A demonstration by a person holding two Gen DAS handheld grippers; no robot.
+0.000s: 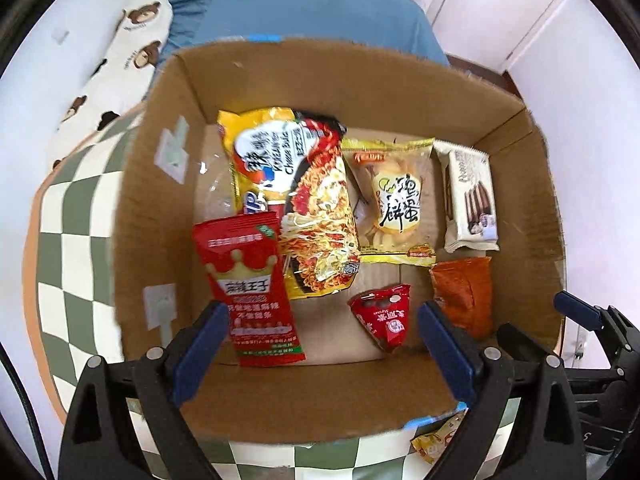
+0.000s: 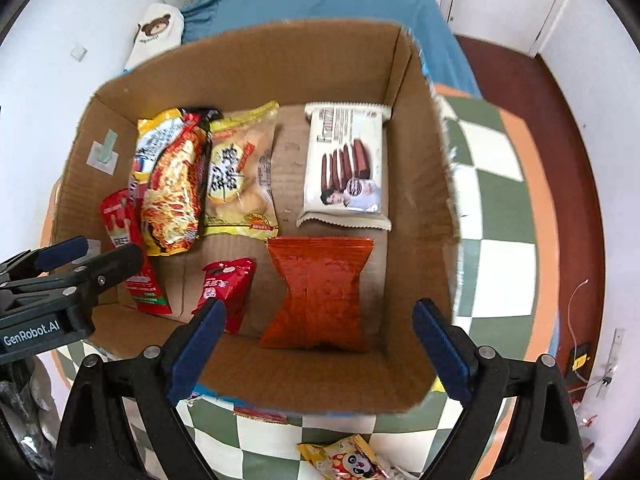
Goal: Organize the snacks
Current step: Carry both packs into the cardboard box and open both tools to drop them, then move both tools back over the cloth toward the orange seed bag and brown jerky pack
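Both grippers are hovering over an open cardboard box (image 1: 532,184) sitting on a green-and-white checkered table (image 1: 68,216). Left gripper (image 1: 322,332) is standing wide, nothing between its blue fingers (image 1: 204,338). Right gripper (image 2: 316,334) is also standing wide with nothing in it, fingers (image 2: 440,346) spread above the box's near wall.

Inside the box, snacks are lying flat on the floor. A noodle packet (image 1: 316,208) is lying left of center, overlapping a yellow chip bag (image 1: 256,148) beneath it. A long red packet (image 1: 250,292) is lying at near left, its top edge touching the noodle packet. A yellow-trimmed cookie bag (image 1: 394,200) is lying just right of the noodles, touching them. A white wafer pack (image 1: 472,200) is lying near the right wall, apart from the cookie bag. A small red triangular pouch (image 1: 384,316) is lying near the front, center. An orange bag (image 2: 320,292) is lying in front of the wafer pack, just beside the red pouch.

Outside the box, a yellow candy packet (image 2: 344,460) is lying on the table near the front wall. A bear-print pillow (image 1: 124,64) and blue bedding (image 1: 312,16) are showing behind the box.
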